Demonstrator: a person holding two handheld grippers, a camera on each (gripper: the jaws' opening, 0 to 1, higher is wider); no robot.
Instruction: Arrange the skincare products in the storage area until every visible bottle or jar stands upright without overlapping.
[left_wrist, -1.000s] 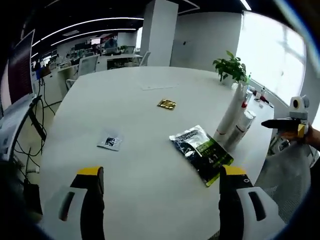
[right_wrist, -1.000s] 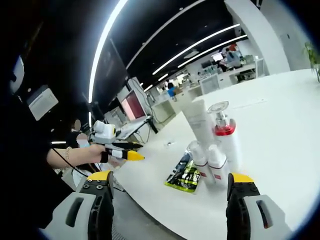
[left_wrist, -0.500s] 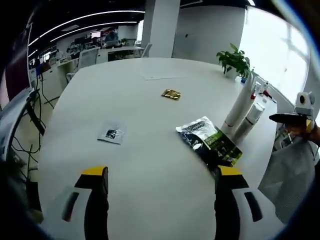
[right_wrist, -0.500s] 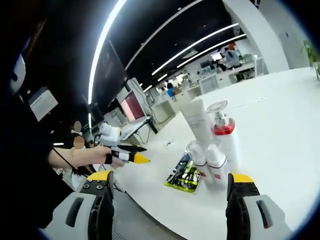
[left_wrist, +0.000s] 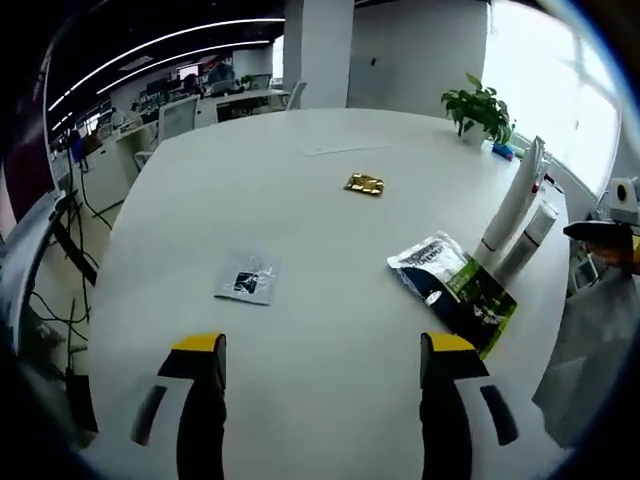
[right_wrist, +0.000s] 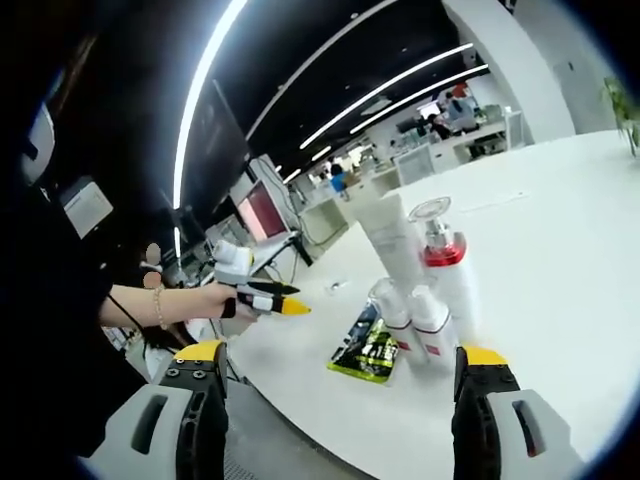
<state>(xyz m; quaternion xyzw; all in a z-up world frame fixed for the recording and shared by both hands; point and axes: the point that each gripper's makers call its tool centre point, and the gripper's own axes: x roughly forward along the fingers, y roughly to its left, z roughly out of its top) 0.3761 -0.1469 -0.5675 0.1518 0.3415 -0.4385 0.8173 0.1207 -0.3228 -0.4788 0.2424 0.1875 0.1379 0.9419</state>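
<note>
Left gripper view: the left tongs (left_wrist: 322, 360) hover above the near part of the white tabletop (left_wrist: 300, 230), jaws spread wide and empty. The green-and-black sachet (left_wrist: 455, 290) serves as landmark and lies flat on the tabletop. Just beyond it, toward the tabletop edge, a tall white tube (left_wrist: 512, 205) stands upright with a shorter white bottle (left_wrist: 530, 235) close beside it. Well apart from the sachet, across the bare middle of the tabletop, lies a small clear packet (left_wrist: 247, 281); farther away lies a small gold packet (left_wrist: 364, 184). A potted plant (left_wrist: 480, 108) stands at the far edge, beyond the tube. Right gripper view: the right tongs (right_wrist: 338, 365) hang off the tabletop edge, jaws likewise parted with nothing between them. The sachet (right_wrist: 366, 348) lies near that edge; touching or just behind it stand two small white bottles (right_wrist: 415, 325), and behind these a pump bottle with a red collar (right_wrist: 445, 270) and the tall white tube (right_wrist: 390, 240), all upright in a tight cluster. To the side of the sachet, off the tabletop, a person's hand (right_wrist: 215, 300) holds the left tongs (right_wrist: 275, 298), whose yellow tips point toward the cluster.
</note>
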